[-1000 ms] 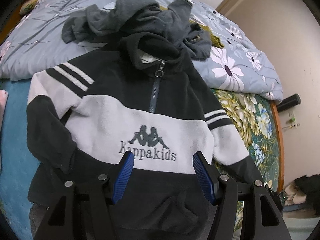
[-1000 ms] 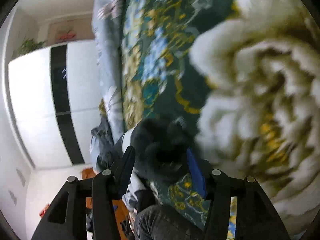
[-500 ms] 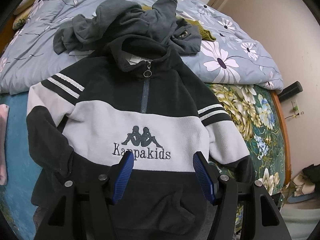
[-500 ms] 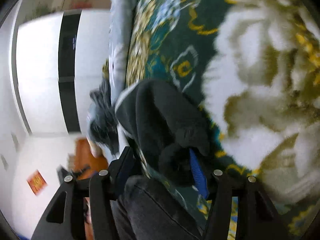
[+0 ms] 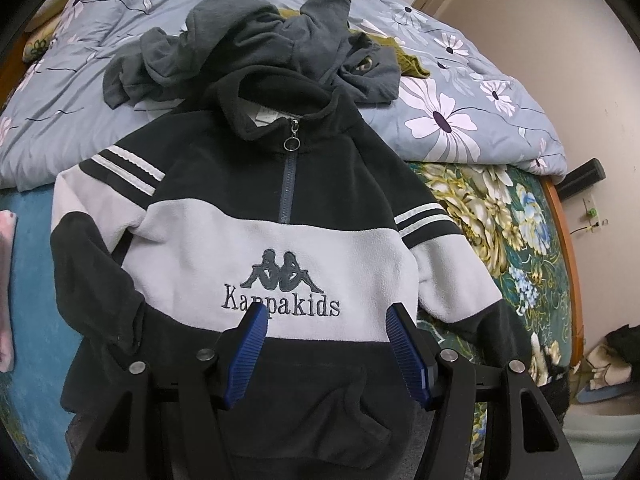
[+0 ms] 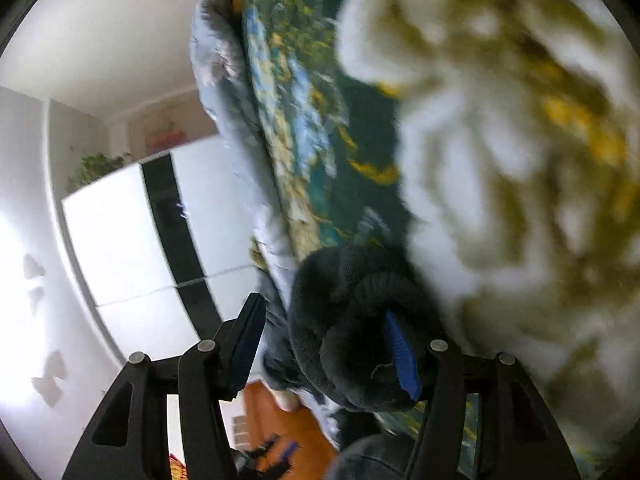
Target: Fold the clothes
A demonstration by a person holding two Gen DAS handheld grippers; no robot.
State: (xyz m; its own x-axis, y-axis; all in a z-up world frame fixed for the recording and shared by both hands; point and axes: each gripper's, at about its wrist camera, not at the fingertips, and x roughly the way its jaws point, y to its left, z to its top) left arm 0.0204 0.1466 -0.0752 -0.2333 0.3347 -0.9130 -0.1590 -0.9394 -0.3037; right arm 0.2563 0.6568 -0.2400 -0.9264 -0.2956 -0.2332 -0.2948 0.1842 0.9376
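Observation:
A black and grey fleece hoodie with "Kappakids" on its chest lies front up on the bed, hood toward the pillows. My left gripper hovers open above its lower hem and pocket, and nothing sits between the blue pads. In the right wrist view my right gripper is rolled sideways close to the bedspread. The hoodie's black sleeve cuff sits between its jaws against the right pad. A clear gap separates the cuff from the left finger.
A heap of grey clothes lies behind the hood on a grey-blue flowered duvet. The green floral bedspread runs to a wooden bed edge. A white wardrobe stands across the room. A dark trouser leg is at the bottom.
The right gripper has rolled and sunk closer to the bedspread, and a gap has appeared between its left finger and the cuff. The left gripper has barely moved.

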